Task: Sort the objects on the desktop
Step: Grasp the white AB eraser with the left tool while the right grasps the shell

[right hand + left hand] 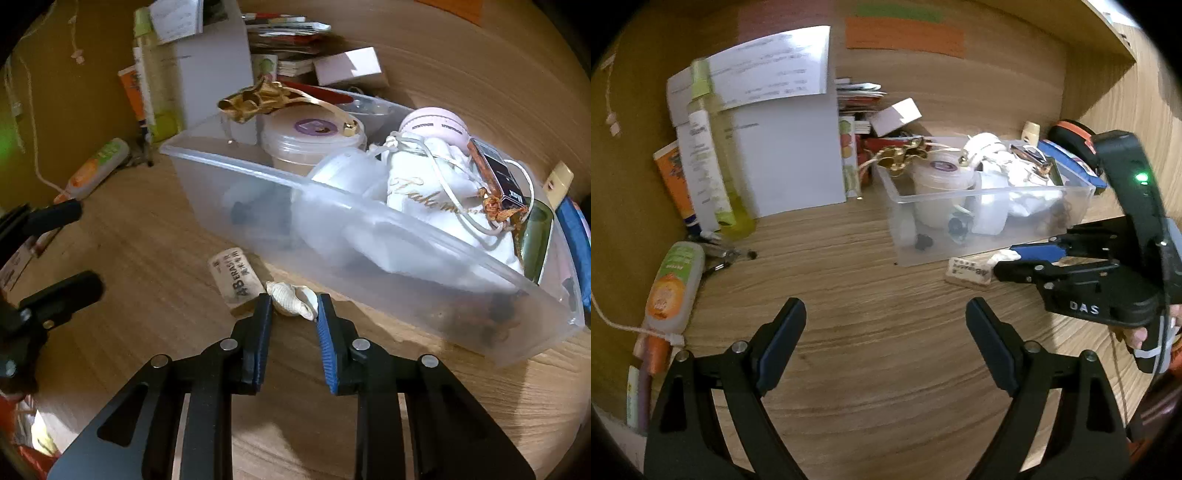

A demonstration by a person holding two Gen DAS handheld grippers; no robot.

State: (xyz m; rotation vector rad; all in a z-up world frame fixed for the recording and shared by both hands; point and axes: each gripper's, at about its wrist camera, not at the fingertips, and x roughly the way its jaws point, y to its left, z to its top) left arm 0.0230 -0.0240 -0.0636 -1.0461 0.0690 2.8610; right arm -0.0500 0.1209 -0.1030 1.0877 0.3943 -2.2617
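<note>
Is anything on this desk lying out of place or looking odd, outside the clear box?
Yes. An eraser and a small seashell lie loose on the wooden desk just outside the clear box; the right gripper is shut on the seashell. At the far left, a tube lies on its side.

A small cream seashell (pixel 293 303), ribbed and pointed at one end, lies on its side on the wooden desk just in front of the clear plastic bin (pixel 369 229). Beside it, touching or nearly so, lies a worn eraser (pixel 236 280) printed in black.
</note>
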